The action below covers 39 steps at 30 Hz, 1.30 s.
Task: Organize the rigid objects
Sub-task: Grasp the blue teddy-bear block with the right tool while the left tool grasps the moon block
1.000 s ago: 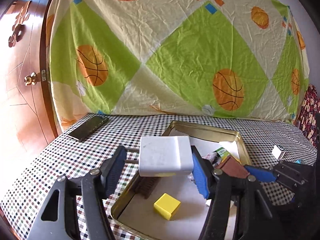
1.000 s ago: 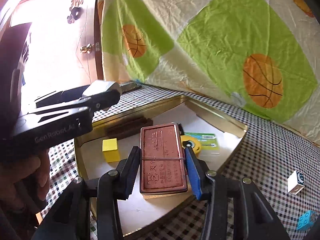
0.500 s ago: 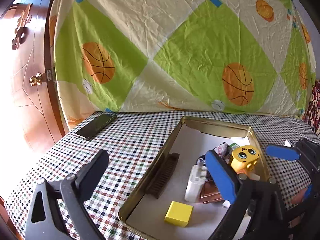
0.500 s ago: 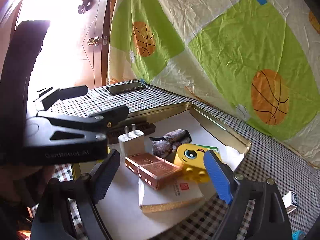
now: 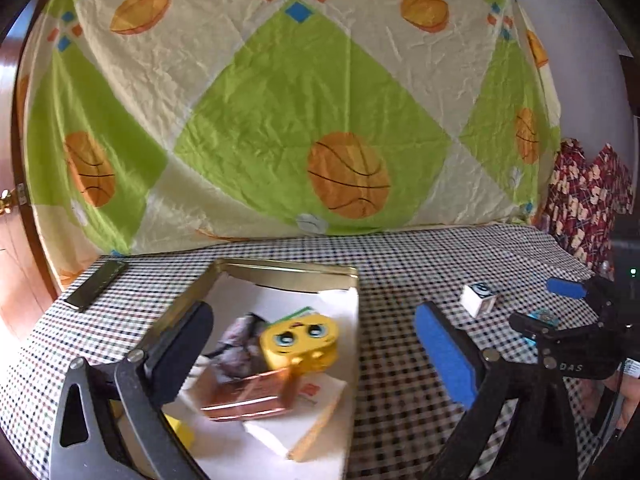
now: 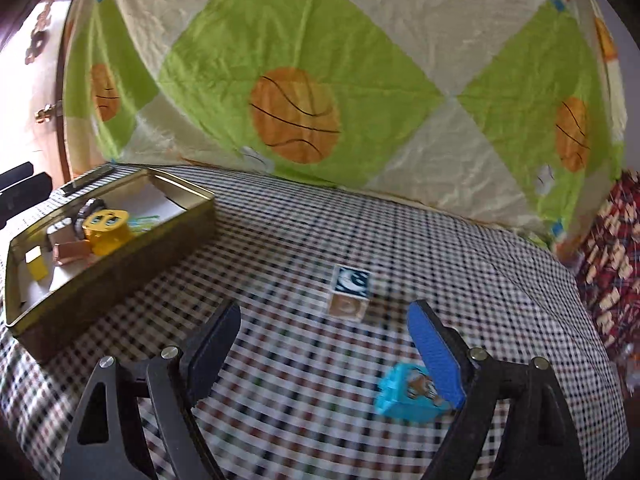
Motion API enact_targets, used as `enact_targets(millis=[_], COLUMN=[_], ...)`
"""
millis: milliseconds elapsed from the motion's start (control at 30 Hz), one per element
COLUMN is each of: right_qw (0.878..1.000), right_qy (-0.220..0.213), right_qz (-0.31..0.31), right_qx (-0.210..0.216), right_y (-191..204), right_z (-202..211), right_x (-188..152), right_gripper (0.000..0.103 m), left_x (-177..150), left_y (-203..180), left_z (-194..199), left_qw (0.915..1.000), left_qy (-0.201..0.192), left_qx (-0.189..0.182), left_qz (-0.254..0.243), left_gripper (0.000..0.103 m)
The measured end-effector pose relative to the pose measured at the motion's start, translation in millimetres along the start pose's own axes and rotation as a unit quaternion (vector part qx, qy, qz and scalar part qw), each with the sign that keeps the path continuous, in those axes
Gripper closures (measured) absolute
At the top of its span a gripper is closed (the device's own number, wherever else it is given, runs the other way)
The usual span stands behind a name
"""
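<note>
1. Blocks are the job: two are not yet in the gold tin [image 6: 120, 240]; they sit well apart from it on the checked tablecloth [image 6: 300, 240]. One is a picture cube [image 6: 350, 294], the other a blue block [image 6: 408, 394].
2. Inside the tin lie the things already sorted: a yellow face toy [image 5: 300, 340], a copper-coloured box [image 5: 248, 396] resting tilted on a flat white card [image 5: 316, 420], a small yellow cube [image 6: 36, 266] and a dark crumpled item, too blurred to name.
3. Left gripper [image 5: 316, 344] hangs over the tin's right edge with its jaws still opening, nearly at full width; nothing is pressed between them, so it appears to have just let go.
4. Right gripper [image 6: 324, 340] faces the loose blocks with its jaws spread wide and empty. The picture cube lies ahead between the fingers' lines; the blue block sits just beside the blue pad [image 6: 436, 356], partly behind it.
5. Judging by this aim, the right gripper is lined up for the next pick, probably one of those two blocks.
6. A phone [image 5: 96, 284] lies left of the tin, out of the way.
</note>
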State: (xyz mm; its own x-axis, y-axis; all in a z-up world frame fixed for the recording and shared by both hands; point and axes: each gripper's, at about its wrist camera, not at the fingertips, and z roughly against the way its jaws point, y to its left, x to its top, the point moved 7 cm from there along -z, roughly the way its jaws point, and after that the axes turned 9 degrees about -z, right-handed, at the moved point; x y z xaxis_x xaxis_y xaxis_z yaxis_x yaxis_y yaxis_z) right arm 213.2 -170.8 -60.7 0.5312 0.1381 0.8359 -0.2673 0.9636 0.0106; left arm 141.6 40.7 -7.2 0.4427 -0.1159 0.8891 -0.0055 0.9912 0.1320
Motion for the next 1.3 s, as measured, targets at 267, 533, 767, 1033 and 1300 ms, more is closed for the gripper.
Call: enact_targets(millis=[267,533,767,1033,1300], right_qw=[0.996,0.991,0.992,0.987,0.985], right_qy=[0.070,0.116,0.094,0.078,0.060], right_qz=[-0.052,-0.060,-0.072,-0.118,-0.145], right_qx=[-0.018,0.004,-0.042,-0.081,-0.073], right_y=[-40.2,-50.2,-74.4,-114.0,-126.0], right_z=[-25.2,-38.1,-46.3,-55.0,-47.7], right_x=[-19.8,-29.5,-19.5,-7.5,-4.6], right_gripper=[0.016,0.058,0.058,0.058,0.058], left_x=[1.4,1.4,7.5,20.2,10.1], left_y=[-92.5,-121.2,-141.7,-178.2,-193.4], left_z=[-47.8,-73.9,-91.7,-122.6,-158.8], left_qw=[0.9957,0.9919,0.9900,0.9878,0.9805], left_qy=[0.053,0.077,0.092,0.103,0.155], left_qx=[-0.049,-0.055,-0.072,-0.090,-0.101], left_qz=[-0.058,-0.084,-0.079,-0.074,-0.066], left_gripper=[0.001,0.001,0.001,0.001,0.028])
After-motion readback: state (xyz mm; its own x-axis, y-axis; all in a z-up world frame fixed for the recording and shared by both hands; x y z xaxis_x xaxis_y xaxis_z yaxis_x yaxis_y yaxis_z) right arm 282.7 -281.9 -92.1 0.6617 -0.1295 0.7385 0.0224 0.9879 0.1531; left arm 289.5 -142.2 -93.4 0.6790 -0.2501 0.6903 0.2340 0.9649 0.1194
